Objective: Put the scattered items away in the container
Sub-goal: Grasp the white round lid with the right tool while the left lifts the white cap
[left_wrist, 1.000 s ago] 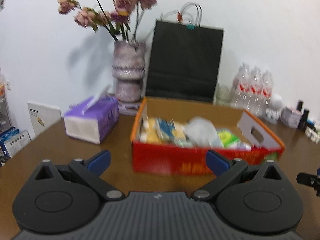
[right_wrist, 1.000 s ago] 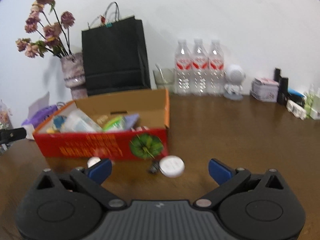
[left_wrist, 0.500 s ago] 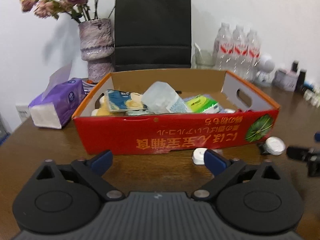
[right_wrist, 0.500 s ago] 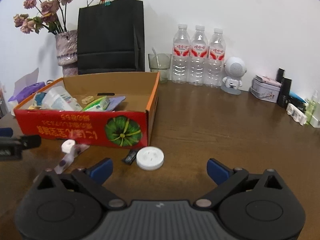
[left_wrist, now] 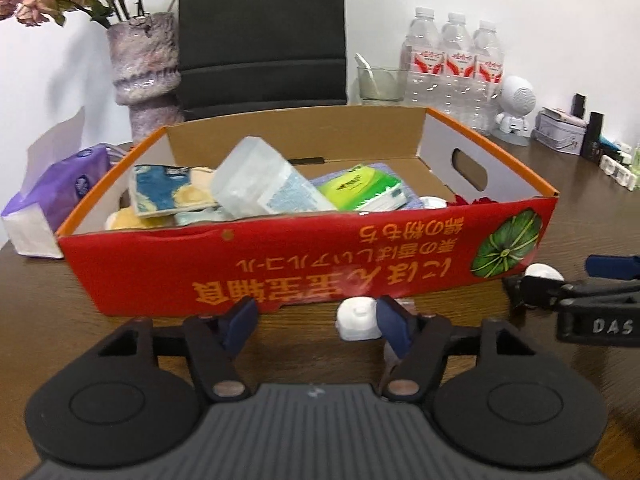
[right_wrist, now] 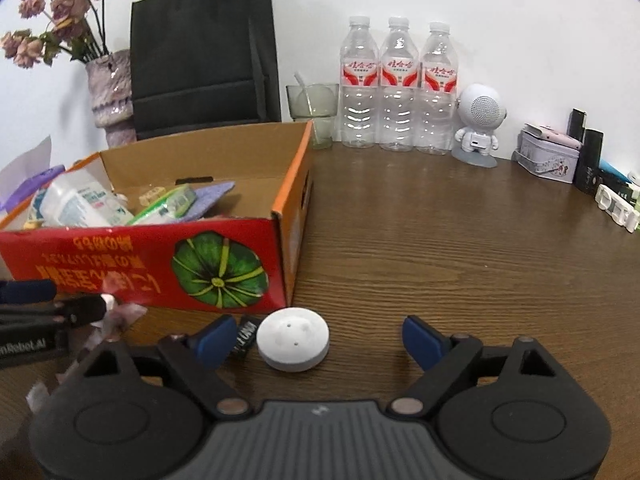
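A red cardboard box (left_wrist: 304, 272) (right_wrist: 160, 264) holds several items, among them a clear plastic tub (left_wrist: 264, 184) and a green packet (left_wrist: 360, 184). In the left wrist view my left gripper (left_wrist: 316, 322) is open, low over the table, with a small white cap (left_wrist: 356, 318) on a clear wrapper just inside its right finger. In the right wrist view my right gripper (right_wrist: 316, 340) is open around a white round disc (right_wrist: 293, 345), with a small black battery (right_wrist: 245, 336) by its left finger.
Behind the box stand a black paper bag (right_wrist: 204, 52), a vase of dried flowers (left_wrist: 144, 76), a glass (right_wrist: 314, 112), three water bottles (right_wrist: 394, 88) and a white robot figure (right_wrist: 478, 124). A purple tissue pack (left_wrist: 48, 204) lies left of the box. Small tins and cosmetics (right_wrist: 560, 156) sit far right.
Both grippers have moved in closer to the box front. The white cap now sits by my left gripper's right finger, and the white disc lies between my right gripper's fingers.
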Motion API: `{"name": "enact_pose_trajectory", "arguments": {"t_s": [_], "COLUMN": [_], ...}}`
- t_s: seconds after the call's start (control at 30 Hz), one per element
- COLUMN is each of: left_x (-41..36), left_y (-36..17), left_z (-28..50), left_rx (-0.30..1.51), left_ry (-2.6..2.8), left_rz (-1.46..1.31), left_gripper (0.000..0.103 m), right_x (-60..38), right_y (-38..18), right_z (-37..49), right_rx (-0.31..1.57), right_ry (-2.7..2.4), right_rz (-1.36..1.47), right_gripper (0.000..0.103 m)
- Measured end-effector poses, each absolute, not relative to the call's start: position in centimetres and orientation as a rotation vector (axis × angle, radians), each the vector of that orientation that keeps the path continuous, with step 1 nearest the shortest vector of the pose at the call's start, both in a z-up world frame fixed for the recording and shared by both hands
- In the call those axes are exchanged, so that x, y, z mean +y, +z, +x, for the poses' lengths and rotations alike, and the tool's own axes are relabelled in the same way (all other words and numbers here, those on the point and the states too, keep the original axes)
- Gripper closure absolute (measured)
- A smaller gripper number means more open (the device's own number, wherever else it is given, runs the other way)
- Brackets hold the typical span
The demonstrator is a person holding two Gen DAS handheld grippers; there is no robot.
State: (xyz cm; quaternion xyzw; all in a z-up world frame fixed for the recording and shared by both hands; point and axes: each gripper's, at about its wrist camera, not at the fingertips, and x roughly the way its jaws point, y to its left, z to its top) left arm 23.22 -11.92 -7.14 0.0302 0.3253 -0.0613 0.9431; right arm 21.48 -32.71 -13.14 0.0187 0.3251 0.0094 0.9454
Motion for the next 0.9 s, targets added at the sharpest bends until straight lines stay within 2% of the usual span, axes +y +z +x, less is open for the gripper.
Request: {"name": "enact_pose_trajectory", "arguments": {"t_s": [0.23, 0.73, 0.8, 0.83, 0.87, 0.9], "left_x": [-12.2, -11.8, -11.8, -11.7, -11.7, -11.6], "left_y": [-7.7, -7.8, -7.8, -7.8, -7.8, -7.7], "left_z": [23.3, 23.2, 23.1, 23.1, 23.0, 23.0], "left_rx": [0.687, 0.669, 0.665, 0.662, 0.661, 0.661], "left_ry": [-0.161, -0.142, -0.138, -0.142, -0.147, -0.152], "left_rz": [0.047, 0.05, 0.058, 0.058, 0.056, 0.054], "left_gripper": [0.044, 0.048, 0.057, 0.068, 0.075, 0.075], "right_x": [-32.9, -33.1, -33.0, -33.0, -32.9, -32.8], "right_y": [-13.2, -13.5, -13.4, -13.4, -13.3, -13.2], "right_z": [21.4, 21.2, 21.2, 21.2, 21.1, 21.0], "right_rx": [0.663, 0.681, 0.677, 0.672, 0.665, 0.661], "right_ry": [0.032, 0.044, 0.043, 0.039, 0.036, 0.04], "right_rz": [0.051, 0.032, 0.031, 0.027, 0.016, 0.01], "right_gripper": [0.014, 0.018, 0.025, 0.038, 0.059, 0.065]}}
